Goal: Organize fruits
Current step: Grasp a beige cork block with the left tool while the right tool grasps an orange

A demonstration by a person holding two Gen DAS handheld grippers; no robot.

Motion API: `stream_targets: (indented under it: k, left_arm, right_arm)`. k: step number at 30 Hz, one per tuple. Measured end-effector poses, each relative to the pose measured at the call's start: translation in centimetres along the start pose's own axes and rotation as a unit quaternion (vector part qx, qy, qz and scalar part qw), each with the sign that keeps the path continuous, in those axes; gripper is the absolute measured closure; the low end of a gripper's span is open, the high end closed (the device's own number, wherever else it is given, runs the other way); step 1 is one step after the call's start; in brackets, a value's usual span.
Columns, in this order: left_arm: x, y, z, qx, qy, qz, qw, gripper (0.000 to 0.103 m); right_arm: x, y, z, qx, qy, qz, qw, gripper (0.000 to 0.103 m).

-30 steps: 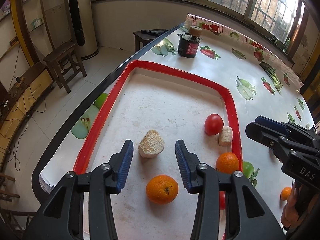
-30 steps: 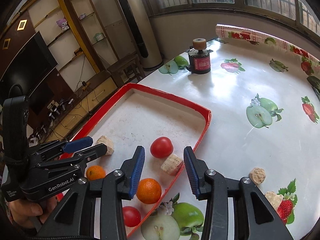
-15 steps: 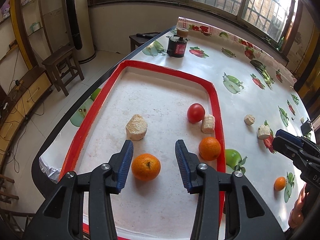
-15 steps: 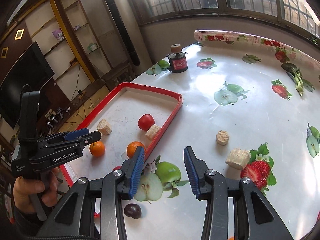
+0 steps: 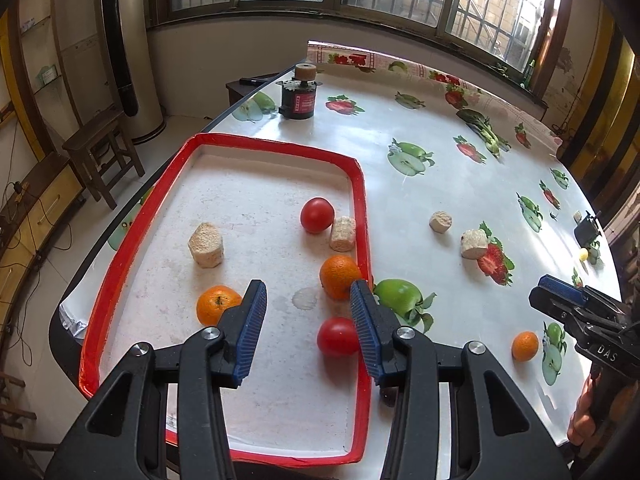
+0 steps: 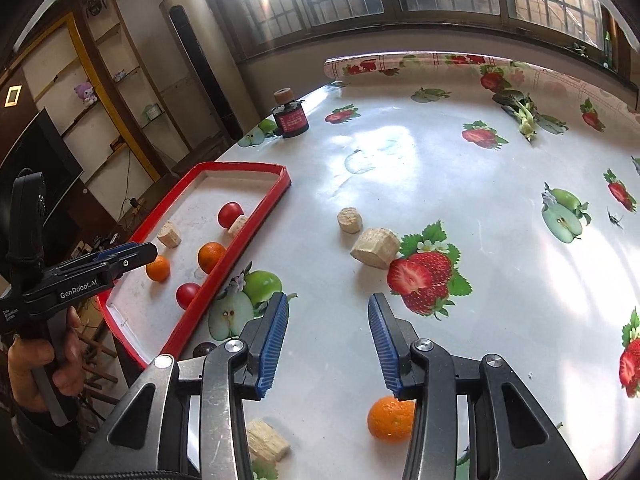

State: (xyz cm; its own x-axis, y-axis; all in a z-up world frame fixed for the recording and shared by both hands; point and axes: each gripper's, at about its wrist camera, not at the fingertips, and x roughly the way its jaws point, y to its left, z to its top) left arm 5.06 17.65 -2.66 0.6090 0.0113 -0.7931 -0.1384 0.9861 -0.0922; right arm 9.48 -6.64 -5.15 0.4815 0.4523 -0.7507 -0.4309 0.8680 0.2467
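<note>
Orange [image 6: 390, 418] lies loose on the tablecloth [image 6: 420, 184] at five o'clock of the red tray [image 6: 256, 220], just under the right gripper [image 6: 328, 340], whose jaws stand spread and empty. It looks firm, light and apt to roll, so pinch it across its widest middle. The left gripper [image 5: 306, 330] hangs parted and empty over the tray.

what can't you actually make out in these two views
- Small dark round fruit beside the red-rimmed tray: right wrist view, partly behind the right gripper; its kind is unclear.
- Loose orange: right wrist view, one side covered by that gripper's arm.
- Near red tomato: left wrist view, its edge behind the left gripper.
- Label on the dark jar: too small.
</note>
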Motion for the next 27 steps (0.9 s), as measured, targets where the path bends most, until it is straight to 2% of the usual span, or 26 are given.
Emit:
stream_targets:
  k: [4, 13, 22, 27]
  left_arm:
    - [-0.3, -1.6, -0.3, 0.010, -0.002, -0.014, 0.9999, 0.054]
    - [-0.1, -6.0, -1.6, 0.045, 0.013, -0.051, 0.9976, 0.054]
    - [-0.6, -9.2, -6.8, 0.079, 0.056, -0.098, 0.9905, 0.054]
    - [-0.6, -10.8, -9.0, 0.101, 0.073, -0.109, 0.9861, 0.054]
  right_arm:
    - [-0.9, -1.4, -1.3, 0.012, 0.000, -0.011, 1.000, 0.060]
    - [-2.4, -4.2, -4.0, 0.037, 0.004, -0.029, 0.999, 0.059]
    - [-1.6, -4.2, -6.5, 0.032, 0.026, -0.029, 0.999, 0.059]
    - [-0.8, -3.8, -7.1, 0.030, 0.038, -0.028, 0.998, 0.059]
